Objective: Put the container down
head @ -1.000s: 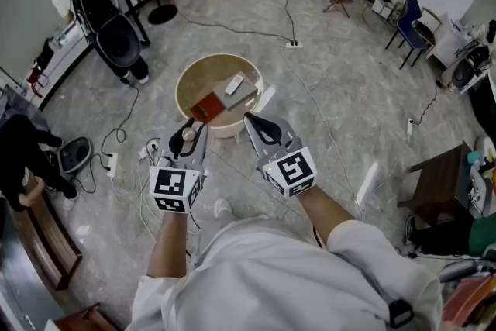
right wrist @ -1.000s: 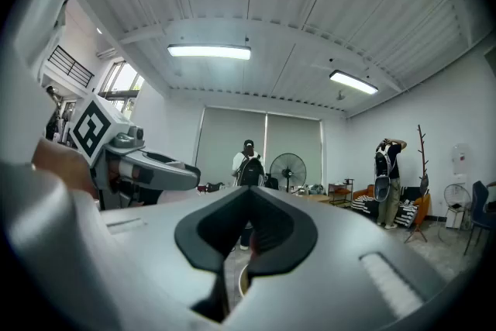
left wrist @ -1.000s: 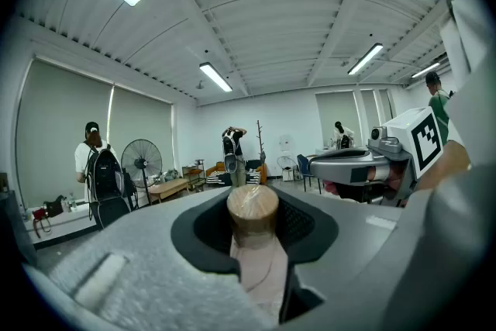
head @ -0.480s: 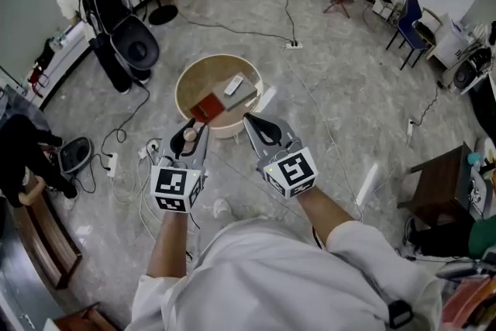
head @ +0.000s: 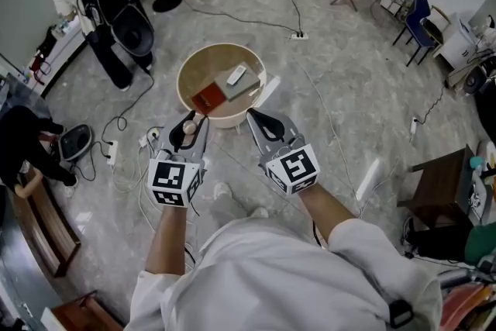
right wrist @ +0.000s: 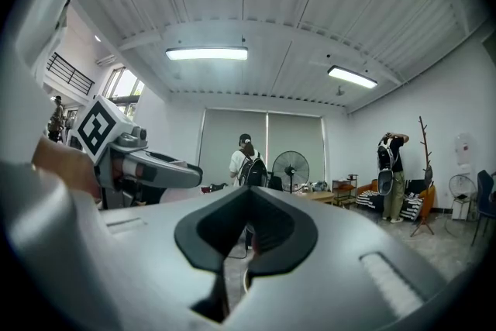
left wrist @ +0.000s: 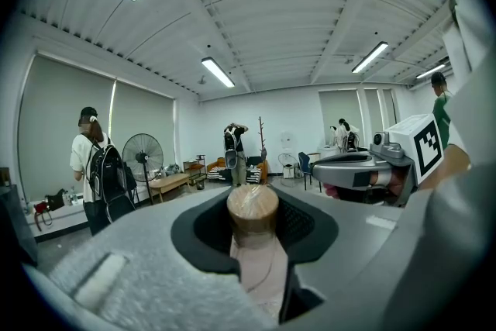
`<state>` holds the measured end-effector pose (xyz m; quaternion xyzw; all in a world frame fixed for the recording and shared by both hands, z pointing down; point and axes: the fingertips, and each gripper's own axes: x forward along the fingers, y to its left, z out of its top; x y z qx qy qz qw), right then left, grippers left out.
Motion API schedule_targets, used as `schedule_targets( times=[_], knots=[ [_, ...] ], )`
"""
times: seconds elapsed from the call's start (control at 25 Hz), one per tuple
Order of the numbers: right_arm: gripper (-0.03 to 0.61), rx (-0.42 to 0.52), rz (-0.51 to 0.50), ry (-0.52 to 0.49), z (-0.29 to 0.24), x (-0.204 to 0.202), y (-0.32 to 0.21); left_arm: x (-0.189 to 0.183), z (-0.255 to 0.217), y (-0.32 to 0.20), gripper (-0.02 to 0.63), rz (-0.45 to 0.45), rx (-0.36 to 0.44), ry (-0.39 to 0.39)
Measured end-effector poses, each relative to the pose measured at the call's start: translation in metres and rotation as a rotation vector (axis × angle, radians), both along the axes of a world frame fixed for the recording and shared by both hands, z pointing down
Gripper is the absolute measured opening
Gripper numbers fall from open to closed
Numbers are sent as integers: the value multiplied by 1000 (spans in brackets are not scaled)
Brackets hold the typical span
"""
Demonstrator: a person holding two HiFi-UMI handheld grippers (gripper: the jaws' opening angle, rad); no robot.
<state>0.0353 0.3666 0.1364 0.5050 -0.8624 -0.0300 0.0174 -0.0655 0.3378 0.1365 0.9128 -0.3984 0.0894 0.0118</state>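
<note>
Most of the container (left wrist: 252, 207) is hidden. In the left gripper view only its round brown top, wrapped in clear film, and a strip of pale body show; the rest sinks between the jaws, so its base and full shape cannot be made out. In the head view it shrinks to a small round cap between the dark pads. The left hand-held gripper (head: 188, 134) is clamped on it, one jaw pressing each side just below the cap, and holds it upright in the air above the grey floor (head: 333, 89), just on the near side of a round cream basin (head: 229, 120) that stands on that floor.

The right hand-held gripper (head: 264, 125) hangs beside the left one, a little apart. Its jaws are drawn together with only a thin slit between them, and nothing sits in it.

Inside the basin lie a red flat item (head: 207, 98), a grey box (head: 239, 83) and a small white object (head: 235, 74) on top of the box. What these are is too small to tell.
</note>
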Motion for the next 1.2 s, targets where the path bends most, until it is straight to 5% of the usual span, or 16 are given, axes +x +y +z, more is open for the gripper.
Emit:
schedule_targets(
  times=[0.4,1.2],
  knots=[
    [0,-26,1,13,19,-3,-57,0,22,-56,110,6,-24,9],
    [0,-49,79,65,38,-16,-287,-33,55,-297,110,39,-12,26]
  ],
)
